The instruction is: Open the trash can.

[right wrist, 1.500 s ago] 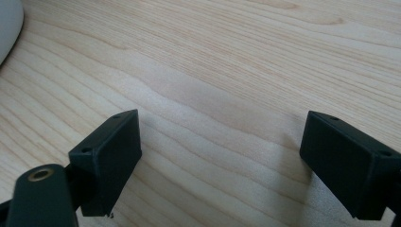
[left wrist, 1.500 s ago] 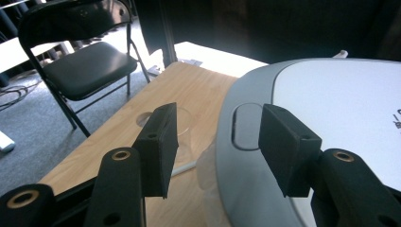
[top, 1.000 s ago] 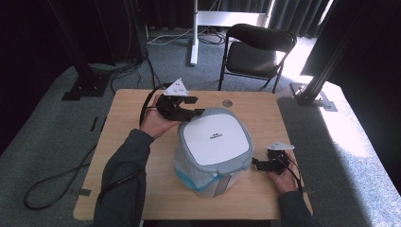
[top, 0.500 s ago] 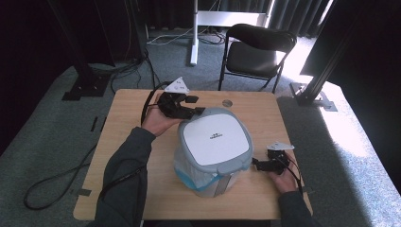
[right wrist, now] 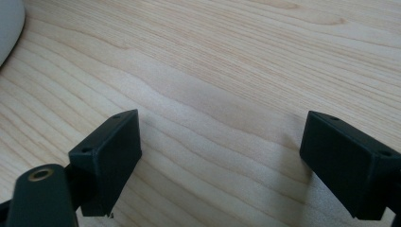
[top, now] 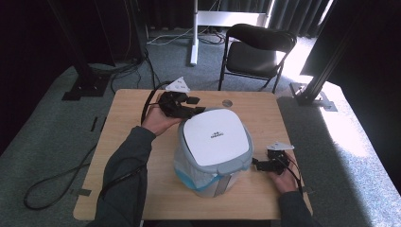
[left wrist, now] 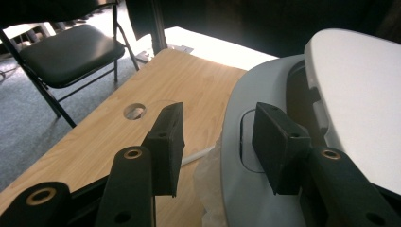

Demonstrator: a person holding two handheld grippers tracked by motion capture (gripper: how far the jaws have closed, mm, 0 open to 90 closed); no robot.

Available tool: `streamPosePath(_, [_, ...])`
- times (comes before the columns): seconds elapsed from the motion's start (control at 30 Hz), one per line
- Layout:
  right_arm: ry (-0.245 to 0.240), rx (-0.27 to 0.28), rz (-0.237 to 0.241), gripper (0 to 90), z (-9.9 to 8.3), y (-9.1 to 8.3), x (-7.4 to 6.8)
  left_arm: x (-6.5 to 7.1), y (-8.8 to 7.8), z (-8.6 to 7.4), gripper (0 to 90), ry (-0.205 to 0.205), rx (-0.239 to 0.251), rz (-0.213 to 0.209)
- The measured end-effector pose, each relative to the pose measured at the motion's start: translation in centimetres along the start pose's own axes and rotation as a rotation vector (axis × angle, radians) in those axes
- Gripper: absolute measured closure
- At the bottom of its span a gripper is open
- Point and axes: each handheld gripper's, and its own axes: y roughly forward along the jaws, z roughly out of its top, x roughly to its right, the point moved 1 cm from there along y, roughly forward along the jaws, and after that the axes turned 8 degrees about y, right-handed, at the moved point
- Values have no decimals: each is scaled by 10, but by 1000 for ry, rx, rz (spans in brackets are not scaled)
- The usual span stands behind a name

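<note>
A grey bin (top: 227, 182) with a white lid (top: 215, 137) stands mid-table, a thin plastic liner (top: 189, 170) hanging out under its rim. My left gripper (top: 195, 105) is at the bin's far-left corner. In the left gripper view it (left wrist: 220, 146) is open, its jaws straddling the grey rim (left wrist: 241, 142) and the crumpled liner (left wrist: 210, 175), without closing on them. My right gripper (top: 255, 164) lies low on the table beside the bin's right side. It (right wrist: 217, 165) is open over bare wood, the bin's edge (right wrist: 7, 23) off to one side.
The wooden table (top: 265, 113) has a round cable hole (top: 227, 102) near its far edge, also seen in the left gripper view (left wrist: 135, 110). A black chair (top: 257, 47) stands behind the table. Cables trail on the floor at the left (top: 56, 179).
</note>
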Motion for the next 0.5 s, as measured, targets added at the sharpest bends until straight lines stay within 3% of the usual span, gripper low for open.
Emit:
streamPosePath(0.3, [0, 0, 0, 124, 0, 0, 0, -7, -5, -8, 499, -27, 24, -2])
streamPosePath(0.4, [-2, 0, 1, 125, 0, 0, 0, -10, -13, -13, 485, -63, 78, -7])
streamPosePath(0.5, [-1, 0, 0, 125, 0, 0, 0, -13, -20, -15, 477, -70, 93, 11])
